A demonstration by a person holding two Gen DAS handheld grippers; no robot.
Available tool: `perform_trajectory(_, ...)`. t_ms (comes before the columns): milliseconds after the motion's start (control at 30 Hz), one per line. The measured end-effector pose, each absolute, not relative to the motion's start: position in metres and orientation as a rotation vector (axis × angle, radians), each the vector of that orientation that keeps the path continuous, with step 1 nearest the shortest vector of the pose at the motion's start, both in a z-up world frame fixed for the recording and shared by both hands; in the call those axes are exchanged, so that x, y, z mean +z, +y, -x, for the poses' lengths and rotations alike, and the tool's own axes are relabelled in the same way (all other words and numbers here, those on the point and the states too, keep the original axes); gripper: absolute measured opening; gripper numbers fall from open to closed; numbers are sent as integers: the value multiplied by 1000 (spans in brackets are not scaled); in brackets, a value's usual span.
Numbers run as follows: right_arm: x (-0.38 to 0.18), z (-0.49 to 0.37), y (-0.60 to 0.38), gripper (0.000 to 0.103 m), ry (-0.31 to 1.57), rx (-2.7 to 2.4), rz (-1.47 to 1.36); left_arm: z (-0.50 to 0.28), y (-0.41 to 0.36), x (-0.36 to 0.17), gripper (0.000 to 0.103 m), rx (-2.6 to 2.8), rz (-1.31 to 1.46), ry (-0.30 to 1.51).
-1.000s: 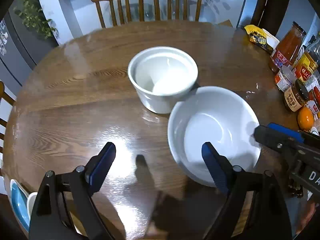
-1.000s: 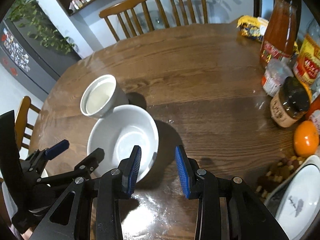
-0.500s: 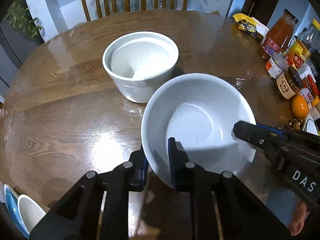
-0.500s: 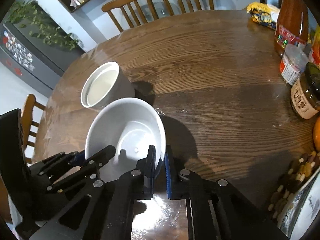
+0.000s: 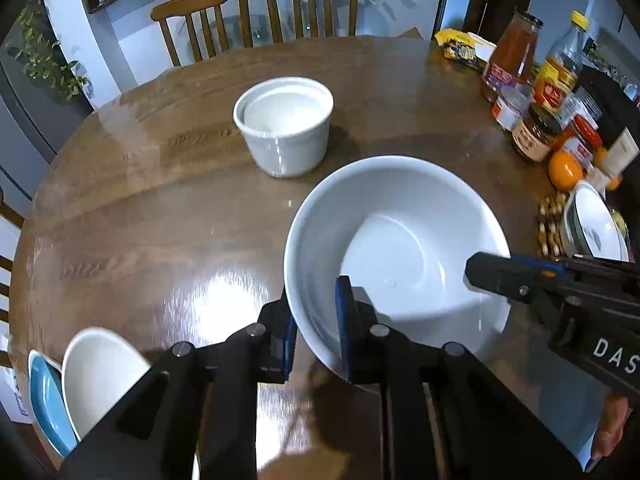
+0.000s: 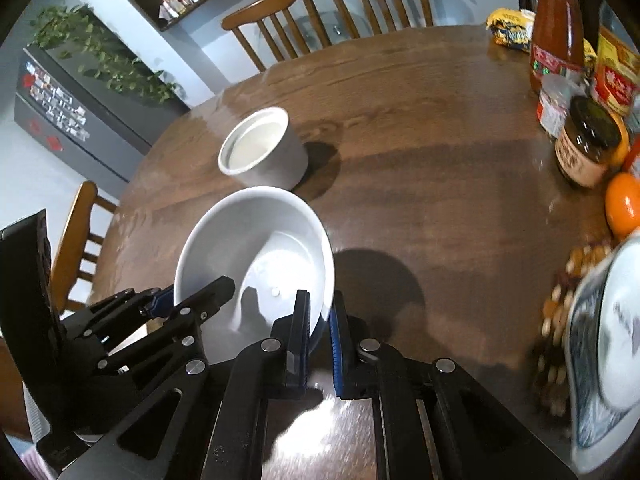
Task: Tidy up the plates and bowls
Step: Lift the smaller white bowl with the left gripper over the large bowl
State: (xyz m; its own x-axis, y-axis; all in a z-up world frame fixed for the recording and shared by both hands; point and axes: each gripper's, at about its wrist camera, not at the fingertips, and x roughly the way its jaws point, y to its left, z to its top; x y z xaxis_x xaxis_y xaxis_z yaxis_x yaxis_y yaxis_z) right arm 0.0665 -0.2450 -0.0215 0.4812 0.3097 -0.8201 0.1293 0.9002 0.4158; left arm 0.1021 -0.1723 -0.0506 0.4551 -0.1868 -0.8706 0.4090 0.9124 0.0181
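Note:
A wide white bowl (image 5: 400, 240) is gripped from two sides over the round wooden table (image 5: 140, 220). My left gripper (image 5: 316, 314) is shut on its near rim, one blue pad inside and one outside. My right gripper (image 6: 320, 310) is shut on the rim at the bowl's (image 6: 256, 248) right side, and its black finger (image 5: 486, 276) shows reaching over the rim in the left wrist view. My left gripper (image 6: 192, 294) also shows at the bowl's left in the right wrist view. A deep white pot (image 5: 286, 124) stands behind the bowl, apart from it.
A blue plate (image 5: 46, 400) and a white bowl (image 5: 100, 376) sit at the near left edge. Jars and bottles (image 5: 532, 136), an orange (image 5: 564, 170), scattered nuts (image 5: 550, 224) and a patterned bowl (image 5: 592, 224) crowd the right side. Wooden chairs (image 5: 256, 12) stand behind the table.
Both grippers were open a second ago and have closed on the wide bowl's rim. The bowl has since moved away from the deep pot, toward the near right.

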Motion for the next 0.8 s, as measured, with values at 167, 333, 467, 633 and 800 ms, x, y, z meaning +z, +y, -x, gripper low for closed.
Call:
perform_trajectory(167,-38,-51,-239,10,1127,134,-494,-86,-165,-58,16,-377,-252,1061)
perform_trajectory(333,-46,-43,-231,11,1158,133,-487,-77,-162,-67,16,-367,-258,1087)
perform_trajectory(467,-46,-41,-228,11,1161,128,-470,-73,-159,-72,16,-365,-260,1100)
perform_trajectory(633,-49,-37,-226,11,1165,131,-466,-70,-155,-78,16,-358,-263,1112)
perform_trajectory(800,-48,-36,-221,11,1156,133,-456,-69,-152,-78,16,-354,-258,1115)
